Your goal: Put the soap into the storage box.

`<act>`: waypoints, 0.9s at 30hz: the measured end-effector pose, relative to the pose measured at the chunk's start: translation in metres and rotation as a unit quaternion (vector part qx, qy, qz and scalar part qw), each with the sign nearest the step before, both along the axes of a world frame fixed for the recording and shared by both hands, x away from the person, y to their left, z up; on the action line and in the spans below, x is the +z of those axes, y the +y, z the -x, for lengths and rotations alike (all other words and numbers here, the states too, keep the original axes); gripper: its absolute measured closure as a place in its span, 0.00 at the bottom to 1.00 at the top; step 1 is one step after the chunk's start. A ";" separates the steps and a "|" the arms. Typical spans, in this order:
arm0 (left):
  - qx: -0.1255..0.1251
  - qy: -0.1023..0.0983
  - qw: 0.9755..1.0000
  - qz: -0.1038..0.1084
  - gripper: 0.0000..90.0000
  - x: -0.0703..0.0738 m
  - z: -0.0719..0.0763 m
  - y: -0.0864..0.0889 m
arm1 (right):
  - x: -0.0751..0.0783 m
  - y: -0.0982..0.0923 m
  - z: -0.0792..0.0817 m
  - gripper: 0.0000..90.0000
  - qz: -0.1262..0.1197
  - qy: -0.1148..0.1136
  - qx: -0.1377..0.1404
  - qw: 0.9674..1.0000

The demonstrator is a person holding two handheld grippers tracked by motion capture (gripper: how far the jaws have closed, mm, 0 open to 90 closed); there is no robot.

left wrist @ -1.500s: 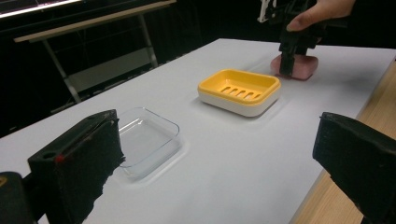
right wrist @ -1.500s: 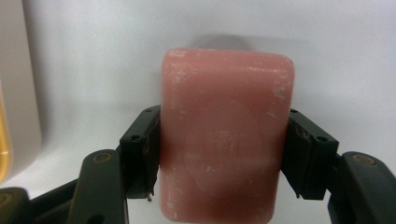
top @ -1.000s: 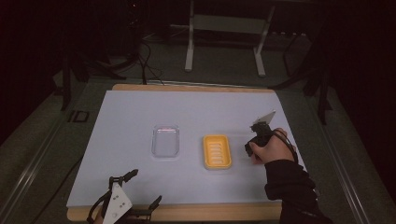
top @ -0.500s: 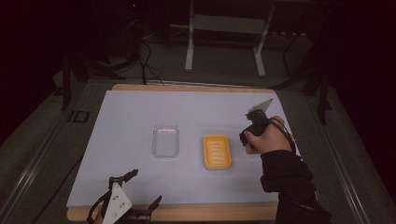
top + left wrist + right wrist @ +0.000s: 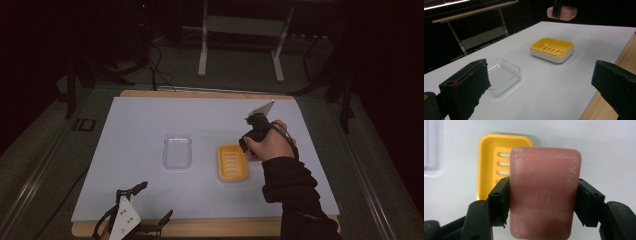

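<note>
In the high view, the right gripper (image 5: 250,136) is hovering just beside the yellow soap dish (image 5: 232,162) on the white table (image 5: 140,125), while the left gripper (image 5: 131,217) is lying at the near edge, its 2 jaws spread. A clear tray (image 5: 177,151) is sitting left of the dish.

In the left gripper view, the pink soap bar (image 5: 562,12) is hanging in the air beyond the dish.

In the right gripper view, the 2 jaws are pinching the soap bar by its long sides, above the dish.
</note>
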State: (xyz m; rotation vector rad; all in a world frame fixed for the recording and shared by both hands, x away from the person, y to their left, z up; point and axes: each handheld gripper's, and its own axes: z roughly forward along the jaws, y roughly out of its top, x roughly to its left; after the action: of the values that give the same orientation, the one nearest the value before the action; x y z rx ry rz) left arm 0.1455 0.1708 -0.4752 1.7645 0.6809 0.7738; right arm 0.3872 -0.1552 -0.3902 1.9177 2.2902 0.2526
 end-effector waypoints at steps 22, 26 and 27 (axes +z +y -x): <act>0.000 -0.003 1.000 0.002 0.02 0.001 0.000 0.001 | -0.045 0.030 0.008 0.41 -0.066 -0.039 -0.008 0.997; -0.001 -0.003 1.000 0.001 0.02 0.001 0.001 0.001 | -0.060 0.035 0.009 0.42 -0.066 -0.036 -0.010 0.997; 0.000 -0.003 1.000 0.001 0.02 0.001 0.001 0.001 | -0.064 0.036 0.009 0.42 -0.060 -0.033 -0.008 0.998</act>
State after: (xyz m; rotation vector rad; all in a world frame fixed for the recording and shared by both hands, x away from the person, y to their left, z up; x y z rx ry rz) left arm 0.1448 0.1713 -0.4742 1.7589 0.6776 0.7776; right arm 0.3778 -0.1190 -0.4540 1.9503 2.2647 0.4532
